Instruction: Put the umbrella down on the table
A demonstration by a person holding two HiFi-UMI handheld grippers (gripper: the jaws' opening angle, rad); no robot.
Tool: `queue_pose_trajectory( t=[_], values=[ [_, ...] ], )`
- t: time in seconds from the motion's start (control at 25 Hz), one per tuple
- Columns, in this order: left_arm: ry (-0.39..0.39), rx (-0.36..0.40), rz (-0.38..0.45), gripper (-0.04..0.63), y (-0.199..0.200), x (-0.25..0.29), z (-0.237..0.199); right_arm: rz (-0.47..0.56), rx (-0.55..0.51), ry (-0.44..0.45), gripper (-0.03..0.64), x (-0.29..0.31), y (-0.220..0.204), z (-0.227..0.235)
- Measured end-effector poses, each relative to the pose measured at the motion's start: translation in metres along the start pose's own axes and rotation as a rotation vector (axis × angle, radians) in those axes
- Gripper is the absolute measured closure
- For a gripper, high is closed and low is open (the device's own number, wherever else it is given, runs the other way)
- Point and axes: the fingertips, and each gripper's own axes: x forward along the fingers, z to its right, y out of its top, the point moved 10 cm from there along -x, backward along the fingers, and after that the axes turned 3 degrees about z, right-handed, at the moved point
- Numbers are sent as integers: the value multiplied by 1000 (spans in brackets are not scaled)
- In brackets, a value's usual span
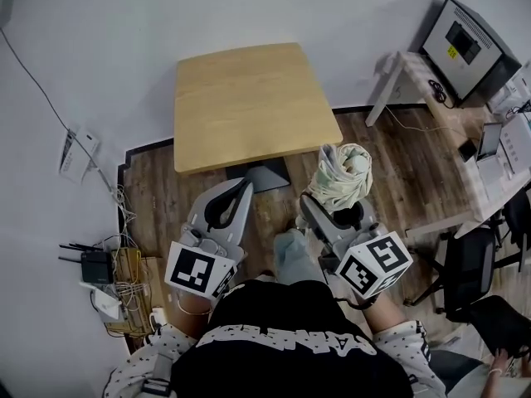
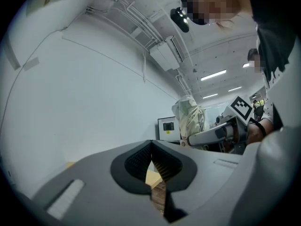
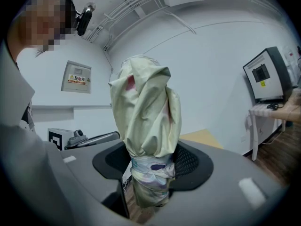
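My right gripper (image 1: pixel 328 207) is shut on a folded cream umbrella (image 1: pixel 342 175), which it holds upright in front of the person and short of the table's near right corner. In the right gripper view the umbrella (image 3: pixel 146 117) stands between the jaws (image 3: pixel 150 171), whose pads press on its patterned lower part. The square wooden table (image 1: pixel 249 98) has a bare top. To the left, my left gripper (image 1: pixel 243 187) hangs near the table's front edge with its tips together and nothing between them (image 2: pixel 151 147). From the left gripper view the umbrella (image 2: pixel 189 117) shows at the right.
The table's dark base (image 1: pixel 264 175) rests on a wood floor. At the right stands a white desk (image 1: pixel 415 81) with a monitor (image 1: pixel 465 44) and a laptop (image 1: pixel 489 139), and a black chair (image 1: pixel 469 264) below it. A router (image 1: pixel 95 264) and cables lie on the floor at the left.
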Motion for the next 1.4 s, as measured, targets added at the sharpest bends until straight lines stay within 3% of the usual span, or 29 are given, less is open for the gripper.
queue_pose_trajectory(
  t=[1.4],
  values=[
    [14, 18, -19, 594, -22, 133, -57, -12, 13, 37, 348, 103, 31, 104]
  ],
)
